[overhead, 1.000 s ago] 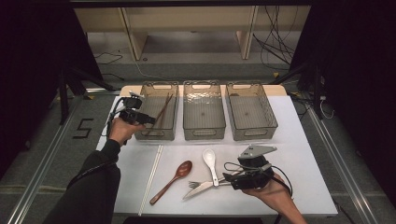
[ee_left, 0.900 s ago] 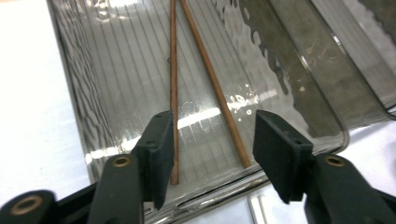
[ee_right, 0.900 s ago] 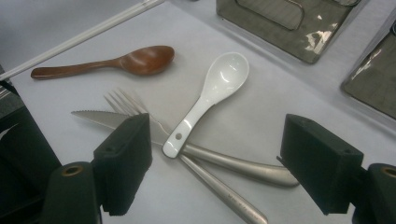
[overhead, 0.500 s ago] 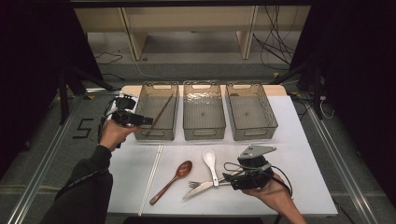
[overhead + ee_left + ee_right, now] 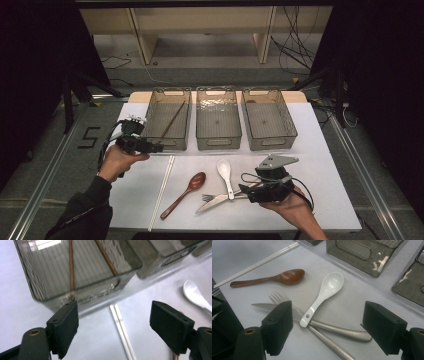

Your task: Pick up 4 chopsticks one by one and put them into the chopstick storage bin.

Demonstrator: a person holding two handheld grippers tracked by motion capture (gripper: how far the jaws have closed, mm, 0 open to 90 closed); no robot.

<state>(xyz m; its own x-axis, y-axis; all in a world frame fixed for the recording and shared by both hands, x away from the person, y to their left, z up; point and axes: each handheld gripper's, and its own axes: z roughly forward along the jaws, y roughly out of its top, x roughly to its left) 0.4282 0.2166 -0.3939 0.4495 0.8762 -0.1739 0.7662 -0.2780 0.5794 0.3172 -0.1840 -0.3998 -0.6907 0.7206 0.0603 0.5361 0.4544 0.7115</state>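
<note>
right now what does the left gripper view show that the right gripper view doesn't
Left gripper view alone: brown chopsticks lying inside the left bin, past the left gripper, whose jaws have just been opening with nothing between them.
Right gripper view alone: wooden spoon, fork and knife ahead of the open right gripper.
Both: white chopsticks and white spoon.

Dark sleeve on the left arm. Both hand-held grippers are black: left hand-held gripper trailing a black cable, right hand-held gripper topped by a grey three-cornered plate. Brass-coloured screws at the jaw pivots.
</note>
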